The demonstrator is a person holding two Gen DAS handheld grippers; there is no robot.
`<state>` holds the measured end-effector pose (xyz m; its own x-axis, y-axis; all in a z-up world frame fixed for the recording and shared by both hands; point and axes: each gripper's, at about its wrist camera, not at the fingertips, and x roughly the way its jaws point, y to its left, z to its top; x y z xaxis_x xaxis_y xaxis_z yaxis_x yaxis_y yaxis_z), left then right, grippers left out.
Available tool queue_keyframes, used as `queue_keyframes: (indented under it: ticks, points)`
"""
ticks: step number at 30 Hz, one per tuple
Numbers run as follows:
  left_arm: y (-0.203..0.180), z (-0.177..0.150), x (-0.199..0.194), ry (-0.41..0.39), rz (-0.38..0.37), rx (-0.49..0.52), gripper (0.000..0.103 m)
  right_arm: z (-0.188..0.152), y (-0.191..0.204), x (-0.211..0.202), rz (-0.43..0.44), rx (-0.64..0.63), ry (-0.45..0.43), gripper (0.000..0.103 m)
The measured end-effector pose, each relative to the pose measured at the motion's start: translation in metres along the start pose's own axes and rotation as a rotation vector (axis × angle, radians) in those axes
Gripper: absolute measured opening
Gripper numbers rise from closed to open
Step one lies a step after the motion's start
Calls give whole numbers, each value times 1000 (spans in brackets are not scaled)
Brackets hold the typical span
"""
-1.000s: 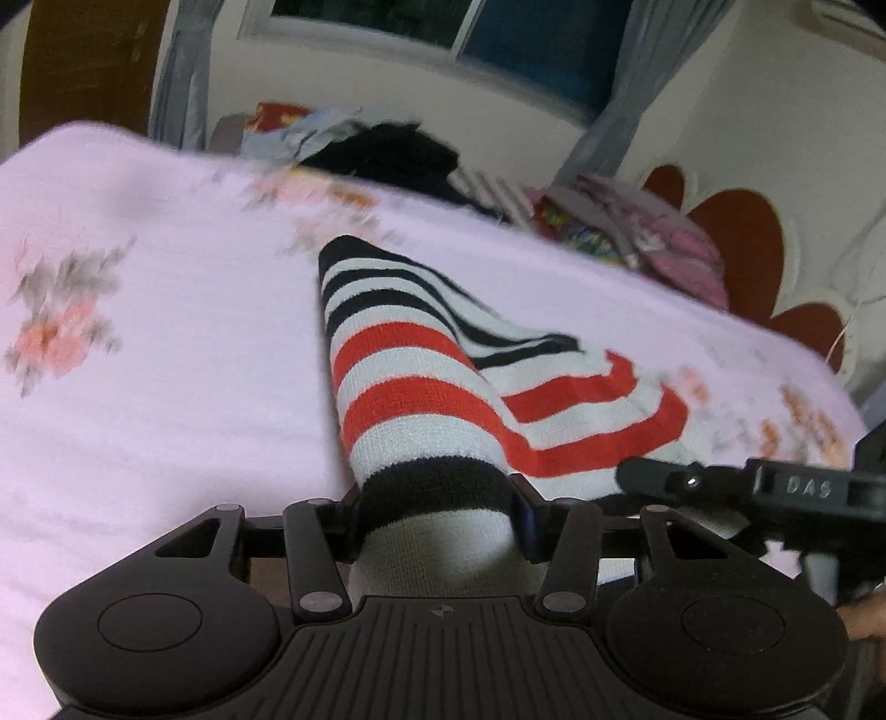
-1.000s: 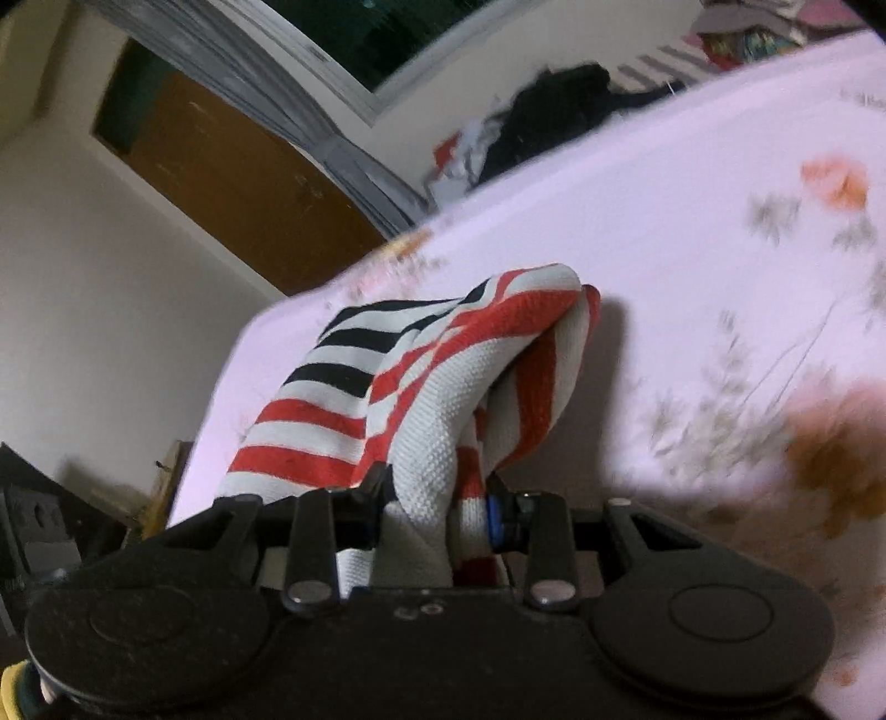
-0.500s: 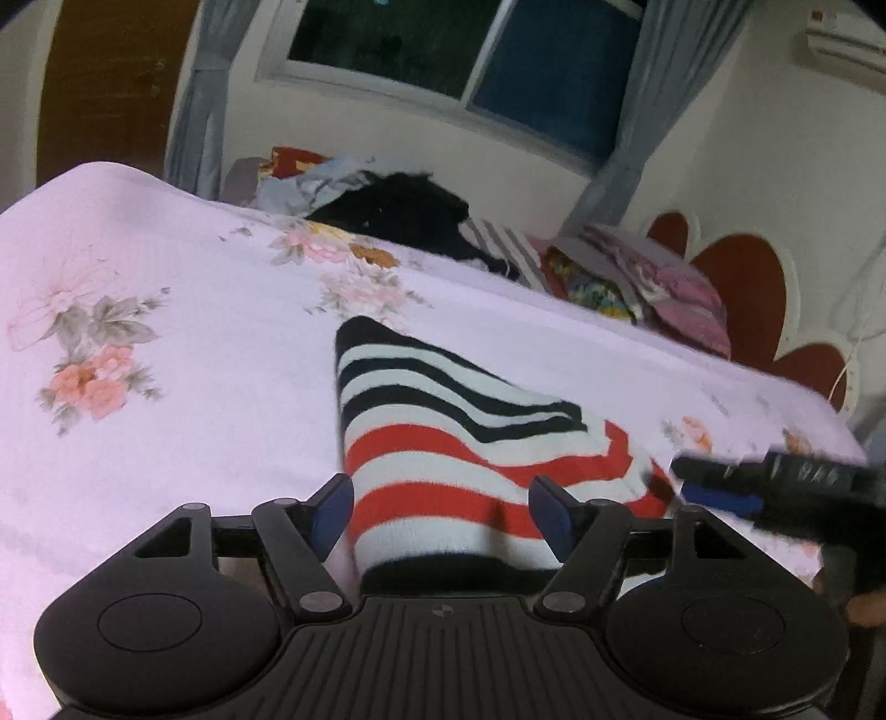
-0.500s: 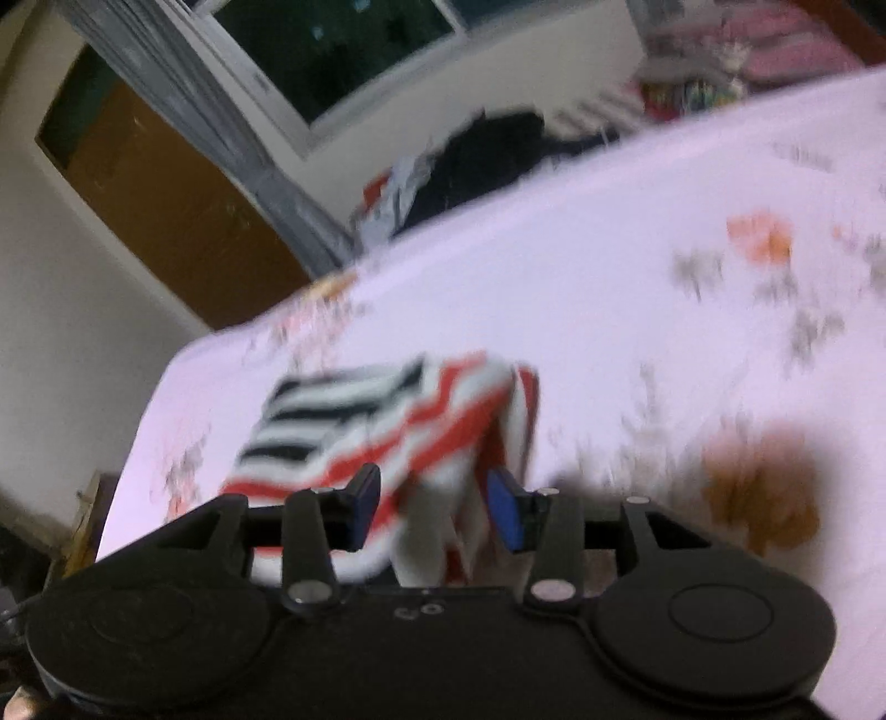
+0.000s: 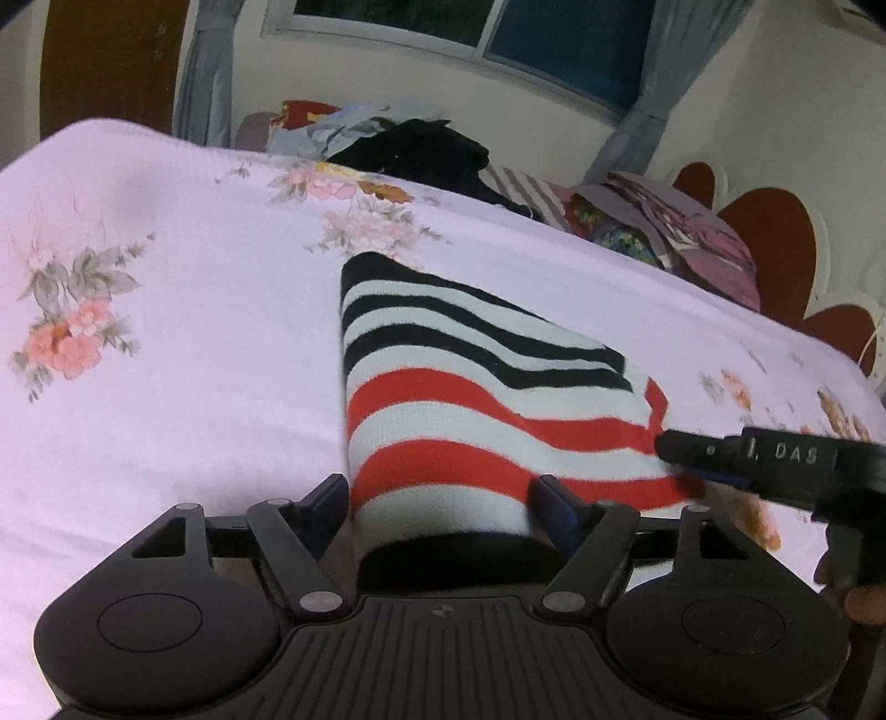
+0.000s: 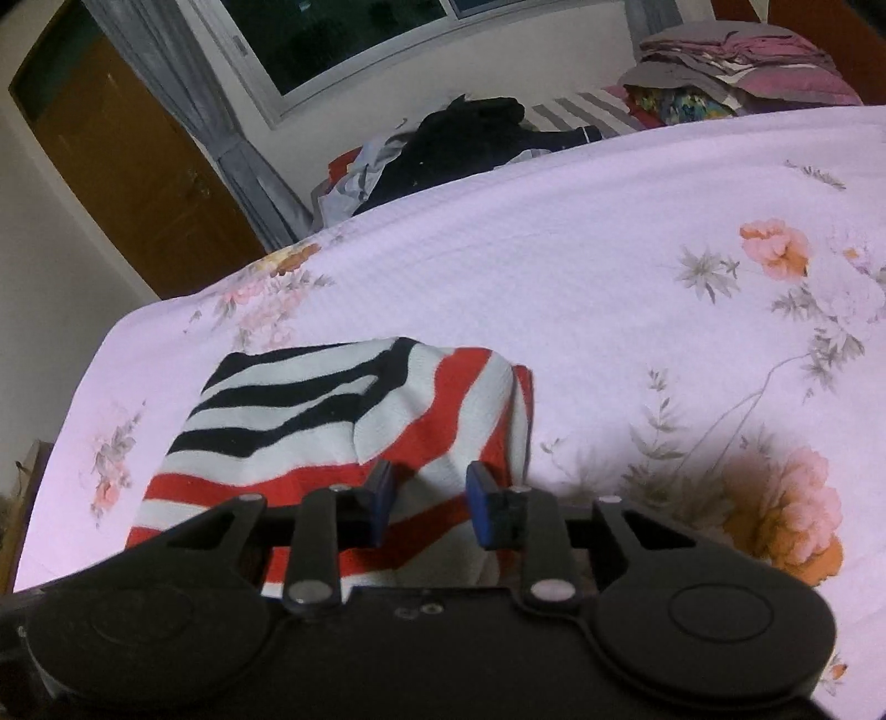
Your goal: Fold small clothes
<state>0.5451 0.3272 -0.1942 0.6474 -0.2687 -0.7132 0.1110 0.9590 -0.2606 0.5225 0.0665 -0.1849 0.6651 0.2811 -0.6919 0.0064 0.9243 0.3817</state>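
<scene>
A striped garment [image 5: 470, 399] is spread on the flowered bedspread [image 5: 166, 343], between the wide-open fingers of the left gripper [image 5: 443, 504]. The right gripper [image 6: 429, 498], jaws just narrowed yet gripping nothing, is held over its red edge. Beyond, piled clothes [image 5: 421, 149] are seen. "DAS" is printed on the right gripper.

A pink bedsheet [image 5: 221, 360] printed with flowers covers the bed. At its far edge lies a heap of dark clothes [image 5: 421, 149], with a stack of folded fabrics [image 6: 736, 61] to the right near a red scalloped headboard [image 5: 769, 232]. Behind are a window [image 5: 470, 22] with grey curtains [image 5: 205, 83] and a brown wooden door [image 6: 133, 160]
</scene>
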Motion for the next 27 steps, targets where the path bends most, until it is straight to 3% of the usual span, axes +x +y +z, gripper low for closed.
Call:
queue_keyframes:
  ticks: [3,12,16,27]
  points:
    - [-4,-2,-14,-3,7,14,73,-3,10,-20,2,-45,-36,33]
    - [-18,-29,-47,14,37,68,73,-47,24,-79,38,-122,-54,33]
    - [-18,-45,-47,28,55,88,77,-67,14,-72,-35,-129,-8,33]
    - [-20,-46,-50,23,57,134,79,-94,-6,-58,-66,-25,27,37]
